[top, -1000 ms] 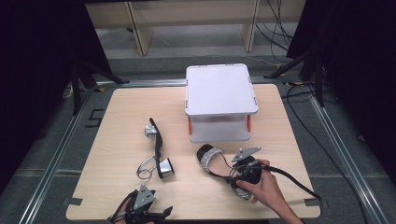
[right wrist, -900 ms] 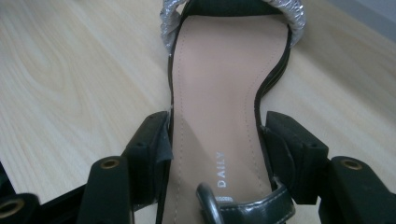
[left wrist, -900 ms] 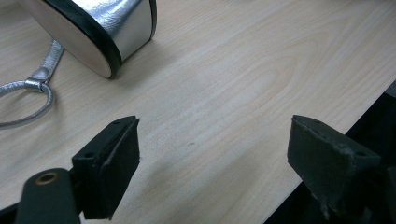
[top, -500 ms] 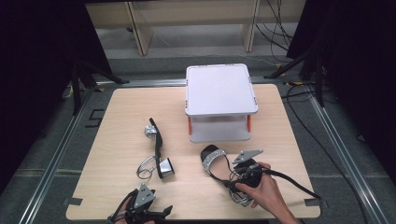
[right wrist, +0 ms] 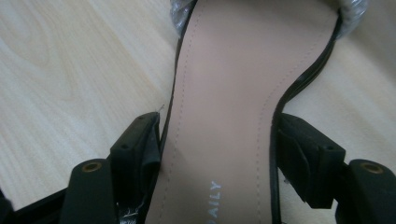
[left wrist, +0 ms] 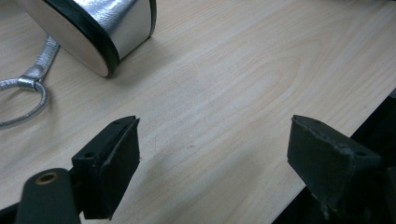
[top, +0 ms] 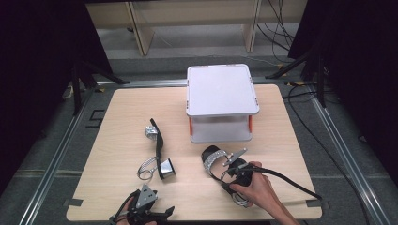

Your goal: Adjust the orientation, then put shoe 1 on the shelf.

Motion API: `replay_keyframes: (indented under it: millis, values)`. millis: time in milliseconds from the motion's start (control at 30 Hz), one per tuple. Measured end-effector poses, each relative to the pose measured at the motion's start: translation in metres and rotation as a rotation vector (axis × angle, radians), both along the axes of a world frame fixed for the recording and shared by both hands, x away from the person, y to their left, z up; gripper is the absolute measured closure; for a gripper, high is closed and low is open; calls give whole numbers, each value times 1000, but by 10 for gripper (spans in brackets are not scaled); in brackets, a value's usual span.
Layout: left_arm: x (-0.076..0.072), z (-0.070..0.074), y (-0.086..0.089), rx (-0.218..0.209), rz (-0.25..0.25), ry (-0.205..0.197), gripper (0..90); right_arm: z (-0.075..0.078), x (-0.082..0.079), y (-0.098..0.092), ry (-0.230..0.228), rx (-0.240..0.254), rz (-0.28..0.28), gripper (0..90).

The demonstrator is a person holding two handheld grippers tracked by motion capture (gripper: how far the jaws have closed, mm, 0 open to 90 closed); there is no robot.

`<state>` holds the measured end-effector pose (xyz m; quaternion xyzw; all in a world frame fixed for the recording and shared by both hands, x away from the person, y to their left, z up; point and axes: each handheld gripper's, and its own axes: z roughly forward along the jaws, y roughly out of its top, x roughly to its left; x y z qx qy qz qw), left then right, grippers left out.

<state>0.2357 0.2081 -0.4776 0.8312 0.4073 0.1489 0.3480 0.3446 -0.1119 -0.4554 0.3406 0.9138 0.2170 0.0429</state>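
Observation:
A black-soled sandal [top: 212, 157] with a silver toe strap lies on the table at the front right. My right gripper [top: 225, 176], held by a hand, is over its middle. In the right gripper view the sandal's tan insole [right wrist: 243, 60] runs between the jaws of the right gripper [right wrist: 219, 140]. The jaws have just been closing, and both pads now touch the narrow waist of the sole. The matching sandal [top: 158, 145] lies on its side at centre left. Its silver block heel [left wrist: 107, 32] is ahead of my left gripper [left wrist: 212, 154], which rests open by the front edge [top: 143, 213].
A white two-level rack [top: 220, 89] stands at the back centre of the wooden table [top: 122, 122]. A silver strap loop [left wrist: 23, 93] lies beside the heel. The right gripper's cable [top: 291, 183] trails off to the right. Dark floor and cables surround the table.
The right hand has shifted slightly over the sandal at the front right. The left gripper, the other sandal and the rack have not moved.

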Motion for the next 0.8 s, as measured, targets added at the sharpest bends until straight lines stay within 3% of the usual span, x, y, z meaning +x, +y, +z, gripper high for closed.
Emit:
replay_keyframes:
  millis: [100,133,200,233,367,400,467,500,533,567,667,800]
  values:
    - [0,0,1,-12,-15,2,164,-2,1,1,6,-11,-11,330]
    - [0,1,2,3,-25,4,164,-2,1,1,8,-14,-18,335]
    - [0,1,2,6,-24,-3,164,-1,1,1,-17,-21,22,352]
    - [-1,0,0,-21,-6,-11,164,1,-1,2,-24,-37,17,363]
    - [-1,1,0,0,-12,-2,164,4,2,-5,-29,-46,30,413]
    - [-1,0,-1,-17,0,-6,163,6,2,-7,-21,-48,32,423]
    - [-1,0,-1,-9,2,-7,164,6,5,-13,-33,-34,57,423]
    - [0,3,2,17,-27,5,164,5,4,-12,-14,-30,40,421]
    - [0,3,2,17,-27,5,164,5,4,-12,-14,-30,40,421]
    - [-1,0,-2,-42,0,-4,164,4,4,-11,-10,-30,36,416]
    - [1,0,0,-13,-9,-8,164,2,4,-10,9,-43,34,406]
    - [1,-1,-2,-19,-12,-13,163,2,4,-10,7,-47,39,412]
